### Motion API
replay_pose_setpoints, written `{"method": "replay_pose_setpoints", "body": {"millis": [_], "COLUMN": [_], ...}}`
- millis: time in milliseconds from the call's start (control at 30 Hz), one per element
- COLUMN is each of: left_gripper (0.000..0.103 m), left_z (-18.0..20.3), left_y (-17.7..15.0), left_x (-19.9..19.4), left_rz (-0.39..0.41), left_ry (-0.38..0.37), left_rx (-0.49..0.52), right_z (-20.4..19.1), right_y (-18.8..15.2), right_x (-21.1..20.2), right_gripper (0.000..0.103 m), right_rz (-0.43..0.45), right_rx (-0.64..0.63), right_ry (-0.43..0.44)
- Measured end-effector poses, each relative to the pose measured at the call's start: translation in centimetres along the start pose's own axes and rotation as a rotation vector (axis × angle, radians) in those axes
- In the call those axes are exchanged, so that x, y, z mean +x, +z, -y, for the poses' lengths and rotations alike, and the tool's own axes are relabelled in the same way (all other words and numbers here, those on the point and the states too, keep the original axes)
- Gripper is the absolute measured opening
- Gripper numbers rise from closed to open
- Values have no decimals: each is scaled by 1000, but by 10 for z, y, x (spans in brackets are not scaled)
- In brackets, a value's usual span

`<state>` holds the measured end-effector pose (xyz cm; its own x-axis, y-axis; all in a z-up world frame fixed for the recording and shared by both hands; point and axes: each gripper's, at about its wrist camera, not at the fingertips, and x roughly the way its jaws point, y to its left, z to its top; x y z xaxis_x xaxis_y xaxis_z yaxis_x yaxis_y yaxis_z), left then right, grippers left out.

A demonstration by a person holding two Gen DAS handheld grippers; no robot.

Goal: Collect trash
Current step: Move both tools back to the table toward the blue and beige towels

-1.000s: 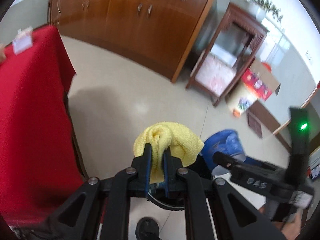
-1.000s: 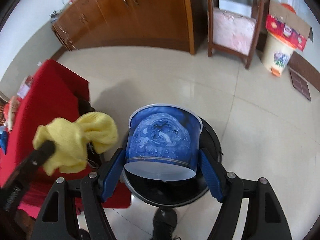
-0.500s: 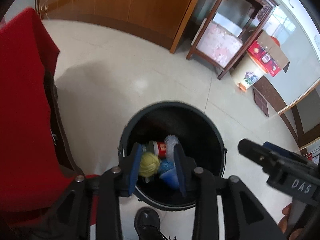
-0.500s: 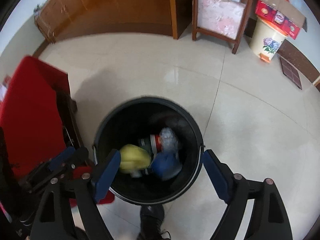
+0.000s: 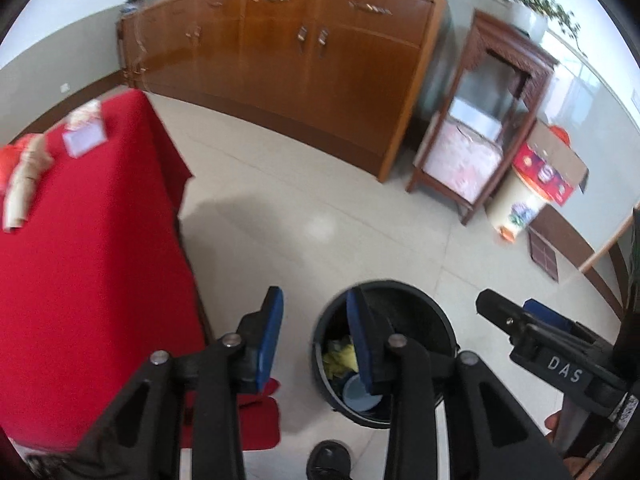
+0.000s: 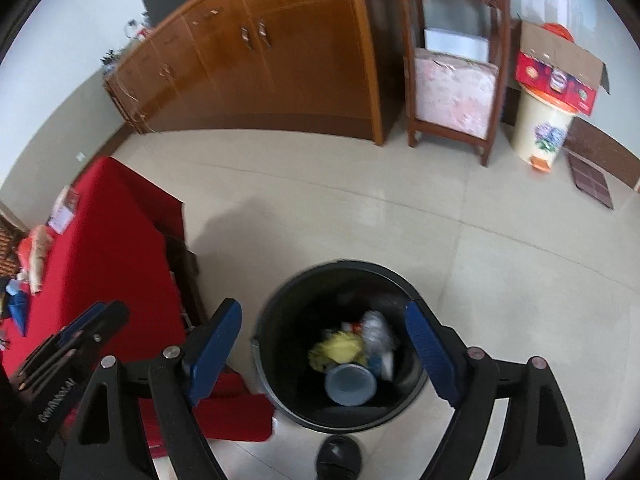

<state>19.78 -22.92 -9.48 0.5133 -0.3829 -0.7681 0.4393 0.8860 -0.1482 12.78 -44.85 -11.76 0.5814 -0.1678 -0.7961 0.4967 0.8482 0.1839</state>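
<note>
A black round bin [image 6: 280, 292] stands on the tiled floor beside the red-covered table [image 6: 108, 240]. Inside it lie a yellow cloth [image 6: 340, 350], a blue cup [image 6: 350, 384] and a clear crumpled bottle [image 6: 374, 328]. My right gripper [image 6: 322, 312] hangs above the bin, open wide with nothing between its blue pads. My left gripper [image 5: 313, 300] is over the bin's left rim [image 5: 420, 292], open and empty; past its right finger I see the yellow cloth [image 5: 340, 358] and the blue cup [image 5: 360, 394]. Each gripper shows in the other's view, the right gripper [image 5: 532, 340] and the left gripper [image 6: 92, 324].
The red table [image 5: 80, 240] carries a cardboard tube [image 5: 24, 184] and a white card [image 5: 84, 136]. A wooden cabinet [image 5: 300, 60], a wooden stand [image 5: 480, 128] and a cream pedal bin [image 5: 520, 204] line the far wall. A black shoe [image 6: 340, 456] is below the bin.
The left gripper let go of the yellow cloth and the right let go of the blue cup; both now lie in the bin. Both grippers have since risen above it.
</note>
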Motion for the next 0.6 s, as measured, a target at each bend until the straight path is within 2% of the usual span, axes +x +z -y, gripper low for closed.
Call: {"method": "replay_pose_setpoints", "body": {"millis": [300, 467, 600], "left_gripper": [35, 45, 45], "left_z": [-71, -119, -158], "left_y": [17, 16, 13], "left_x": [-49, -70, -82], "left_rz": [115, 161, 185], "left_ry": [111, 190, 256], "left_rx": [-109, -184, -243], "right_z": [-99, -157, -198], "right_y": [9, 6, 3], "right_x": [-16, -12, -6], "right_gripper": [86, 86, 86], "right_rz": [53, 53, 47], "right_rx": [-121, -192, -246], "right_ry": [153, 232, 281]}}
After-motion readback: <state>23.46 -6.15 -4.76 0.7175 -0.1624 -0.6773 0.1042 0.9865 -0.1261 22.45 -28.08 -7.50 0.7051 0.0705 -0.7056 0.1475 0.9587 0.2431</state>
